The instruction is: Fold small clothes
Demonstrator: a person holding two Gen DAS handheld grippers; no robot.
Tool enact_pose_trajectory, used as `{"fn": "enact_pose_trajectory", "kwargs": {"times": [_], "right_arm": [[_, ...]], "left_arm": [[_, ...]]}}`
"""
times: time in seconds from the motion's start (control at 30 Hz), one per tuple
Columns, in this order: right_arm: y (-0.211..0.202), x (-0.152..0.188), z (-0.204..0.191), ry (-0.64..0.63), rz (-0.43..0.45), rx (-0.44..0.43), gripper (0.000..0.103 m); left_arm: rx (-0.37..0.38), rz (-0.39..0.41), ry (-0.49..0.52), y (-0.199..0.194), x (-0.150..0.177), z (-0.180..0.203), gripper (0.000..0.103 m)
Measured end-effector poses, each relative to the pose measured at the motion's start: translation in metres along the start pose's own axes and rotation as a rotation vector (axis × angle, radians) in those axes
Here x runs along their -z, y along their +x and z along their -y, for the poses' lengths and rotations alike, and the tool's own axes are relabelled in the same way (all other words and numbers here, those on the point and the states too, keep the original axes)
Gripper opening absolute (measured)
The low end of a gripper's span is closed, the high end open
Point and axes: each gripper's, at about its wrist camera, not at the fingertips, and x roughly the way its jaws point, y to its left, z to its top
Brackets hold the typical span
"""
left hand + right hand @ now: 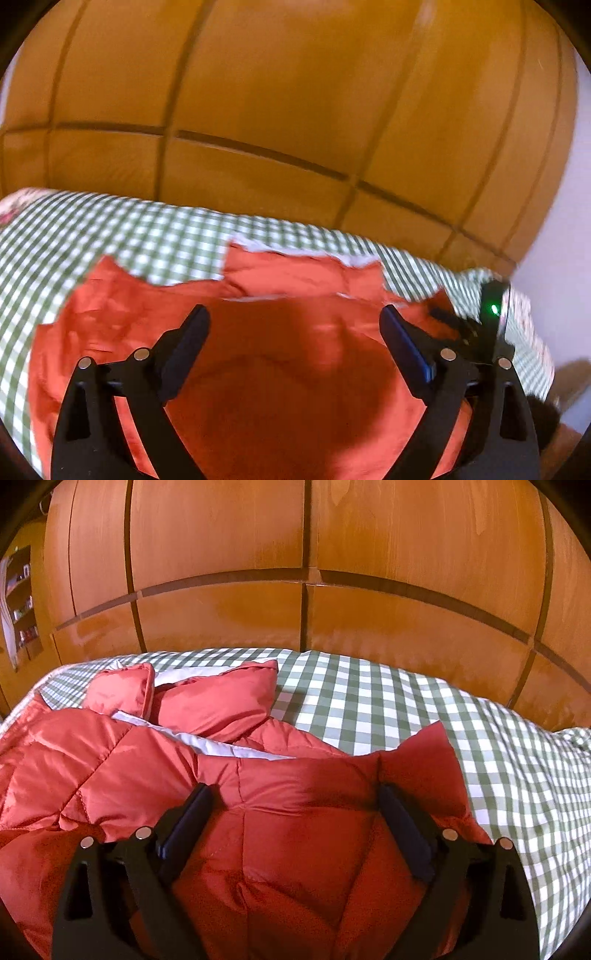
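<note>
A red quilted puffer garment (288, 812) with white lining (221, 746) lies spread on a green-and-white checked bed cover (406, 709). It also shows, blurred, in the left wrist view (280, 354). My left gripper (295, 317) is open just above the red fabric, holding nothing. My right gripper (295, 794) is open, its fingers (402, 830) straddling a puffy edge of the garment. The right gripper's body (491, 317), with a green light, shows at the right of the left wrist view.
Orange wooden wardrobe panels (295, 554) stand close behind the bed. Bare checked cover (498, 775) extends to the right of the garment. A shelf with small items (22, 602) is at the far left. A pale wall (554, 258) is at the right.
</note>
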Motion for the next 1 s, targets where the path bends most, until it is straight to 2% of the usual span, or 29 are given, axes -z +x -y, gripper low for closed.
{"fn": "enact_pose_trajectory", "kwargs": {"times": [0.07,0.1,0.23,0.27,0.4,0.63,0.73,0.77,0.8,0.83,0.9,0.93,1.0], "right_arm": [[-0.001,0.001,-0.001,-0.006,0.002,0.012,0.095],[0.0,0.001,-0.001,-0.006,0.001,0.013,0.095],[0.001,0.0,0.0,0.0,-0.005,0.01,0.095],[0.001,0.0,0.001,0.006,-0.005,0.011,0.095],[0.002,-0.002,0.001,0.017,-0.01,0.022,0.095],[-0.001,-0.002,-0.003,-0.004,-0.007,0.039,0.096],[-0.01,-0.005,-0.007,-0.014,-0.034,0.109,0.101],[-0.022,-0.007,-0.011,0.004,-0.043,0.159,0.101],[-0.031,-0.007,-0.013,0.022,-0.034,0.173,0.101],[-0.051,-0.006,-0.018,0.063,0.007,0.17,0.101],[-0.075,-0.002,-0.027,0.109,0.074,0.105,0.101],[-0.085,0.001,-0.034,0.114,0.104,0.063,0.101],[-0.09,0.006,-0.054,0.076,0.118,0.064,0.101]], "left_arm": [[-0.032,-0.016,0.068,0.012,0.003,0.017,0.092],[-0.092,-0.042,0.114,0.026,0.006,0.025,0.092],[-0.168,-0.16,0.152,0.076,0.018,0.019,0.096],[-0.159,-0.161,0.145,0.084,0.023,0.013,0.1],[-0.088,-0.14,0.091,0.096,0.031,-0.004,0.1],[-0.096,-0.135,0.084,0.092,0.035,-0.004,0.1],[-0.127,-0.13,0.086,0.078,0.036,0.0,0.1],[-0.132,-0.126,0.084,0.071,0.037,0.001,0.1],[-0.136,-0.115,0.069,0.059,0.038,0.001,0.1],[-0.137,-0.102,0.051,0.051,0.038,-0.001,0.1],[-0.143,-0.061,-0.001,0.035,0.04,-0.007,0.1],[-0.161,-0.034,-0.042,0.027,0.041,-0.014,0.1],[-0.187,-0.032,-0.08,0.027,0.043,-0.022,0.1]]}}
